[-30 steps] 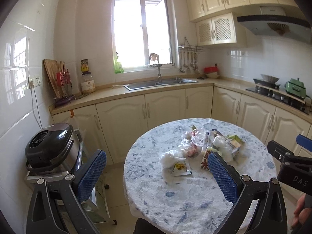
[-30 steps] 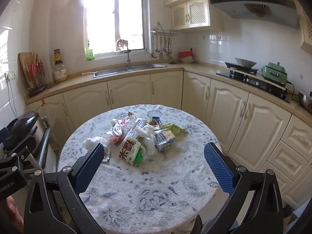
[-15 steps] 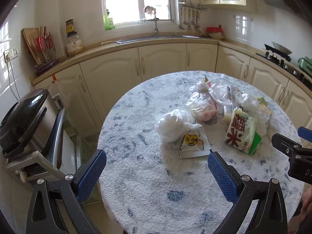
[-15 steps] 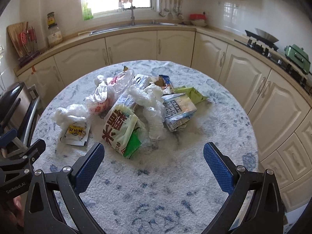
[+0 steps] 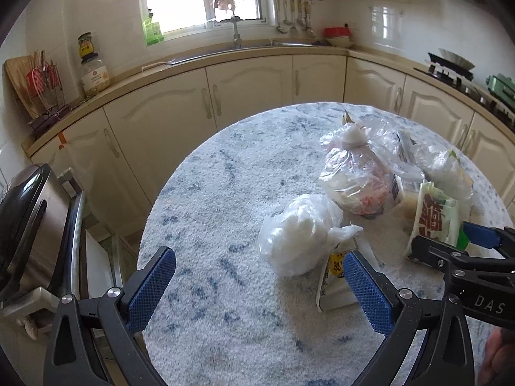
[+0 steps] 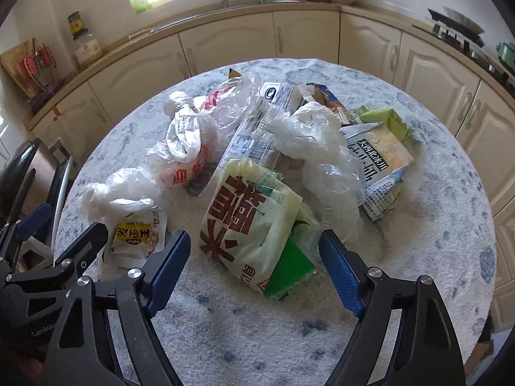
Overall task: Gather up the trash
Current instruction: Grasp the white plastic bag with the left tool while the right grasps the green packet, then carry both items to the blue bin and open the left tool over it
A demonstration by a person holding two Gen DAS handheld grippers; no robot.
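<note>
Trash lies heaped on a round table with a blue-white cloth (image 6: 418,257). My right gripper (image 6: 256,270) hangs low over the pile, its jaws closing. The near end of a pale green snack bag with red characters (image 6: 251,222) lies between the pads, which stay clear of it. My left gripper (image 5: 257,289) is open above the cloth. A crumpled white plastic bag (image 5: 296,234) sits just ahead of it, and a yellow-labelled sachet (image 5: 334,276) lies against its right finger (image 5: 363,289). Behind are a knotted clear bag (image 5: 357,177), crumpled film (image 6: 309,141) and a printed wrapper (image 6: 379,167).
A black appliance on a metal rack (image 5: 22,212) stands left of the table. Cream cabinets (image 5: 244,87) and a counter with a sink curve round behind. A stove (image 5: 450,67) is at the right. A person's hand (image 5: 499,357) shows at the lower right edge.
Both grippers have dropped and moved forward toward the trash, tilting downward. The right gripper's fingers have drawn closer together around the green snack bag's end.
</note>
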